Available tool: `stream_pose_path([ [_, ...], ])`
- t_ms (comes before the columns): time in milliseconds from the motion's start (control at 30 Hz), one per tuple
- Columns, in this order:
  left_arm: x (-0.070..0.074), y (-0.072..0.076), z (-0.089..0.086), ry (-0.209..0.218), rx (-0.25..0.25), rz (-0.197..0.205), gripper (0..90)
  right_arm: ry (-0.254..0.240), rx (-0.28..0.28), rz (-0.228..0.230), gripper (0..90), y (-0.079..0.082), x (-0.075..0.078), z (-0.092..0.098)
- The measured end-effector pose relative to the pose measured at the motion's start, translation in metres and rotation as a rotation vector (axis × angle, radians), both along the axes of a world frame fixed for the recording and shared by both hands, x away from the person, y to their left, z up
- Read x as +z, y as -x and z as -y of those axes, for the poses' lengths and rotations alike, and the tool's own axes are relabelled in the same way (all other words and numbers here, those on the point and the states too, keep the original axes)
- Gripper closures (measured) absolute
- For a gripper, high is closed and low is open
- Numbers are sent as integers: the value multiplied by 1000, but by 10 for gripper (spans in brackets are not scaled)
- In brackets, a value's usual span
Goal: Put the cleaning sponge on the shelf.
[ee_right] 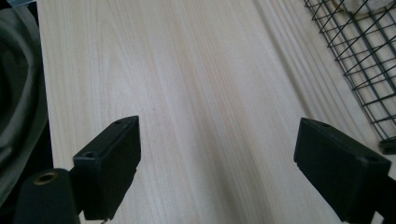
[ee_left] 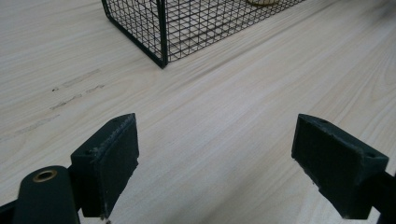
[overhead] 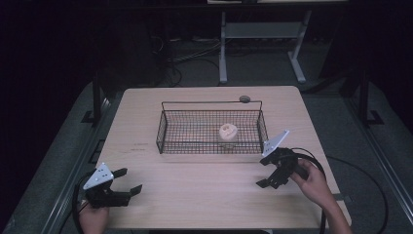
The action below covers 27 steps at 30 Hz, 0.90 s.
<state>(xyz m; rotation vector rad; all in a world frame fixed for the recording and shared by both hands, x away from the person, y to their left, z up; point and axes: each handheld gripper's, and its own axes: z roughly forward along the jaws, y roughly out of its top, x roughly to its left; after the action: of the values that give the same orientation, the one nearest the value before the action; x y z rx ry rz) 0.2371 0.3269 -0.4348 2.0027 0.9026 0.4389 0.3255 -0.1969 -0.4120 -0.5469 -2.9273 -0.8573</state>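
— So, where do the two tools sit on the table (overhead: 195,195)?

— Reading the high view as a clock face with the tabletop's middle at the centre, the left gripper (overhead: 127,181) is down at about seven o'clock, near the front-left corner, held by a hand (overhead: 92,218) coming in from the bottom edge. The right gripper (overhead: 265,171) is at about four o'clock, gripped by the other hand (overhead: 314,184), with its cable looping off to the right.

— And the jaws?

— Both pairs stand wide apart with nothing between them. In the left gripper view the left gripper (ee_left: 215,158) has only bare wood between its black pads; the same goes for the right gripper (ee_right: 217,161) in the right gripper view.

— What is nearest to them?

— A black wire basket (overhead: 165,127) stands at the centre of the table, reaching toward twelve o'clock, with a thin handle arching over its far side. Inside it, toward its right half, rests a pale round thing (overhead: 228,132); what it is I cannot tell. The right gripper is just beside the basket's front-right corner, not touching it. The left one is well apart from the basket.

— Do the gripper views catch the basket?

— Yes. The left gripper view has the wire basket's (ee_left: 161,32) corner at twelve o'clock, the right gripper view has its mesh (ee_right: 364,60) at two o'clock. A small dark disc (overhead: 245,99) lies on the table behind the basket, at about one o'clock.
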Motion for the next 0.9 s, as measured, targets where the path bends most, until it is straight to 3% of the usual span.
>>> stream_pose_path([
  [900,-1,-1,2,-1,-4,-1,137,-4,-26,4,146,25,-18,16],
])
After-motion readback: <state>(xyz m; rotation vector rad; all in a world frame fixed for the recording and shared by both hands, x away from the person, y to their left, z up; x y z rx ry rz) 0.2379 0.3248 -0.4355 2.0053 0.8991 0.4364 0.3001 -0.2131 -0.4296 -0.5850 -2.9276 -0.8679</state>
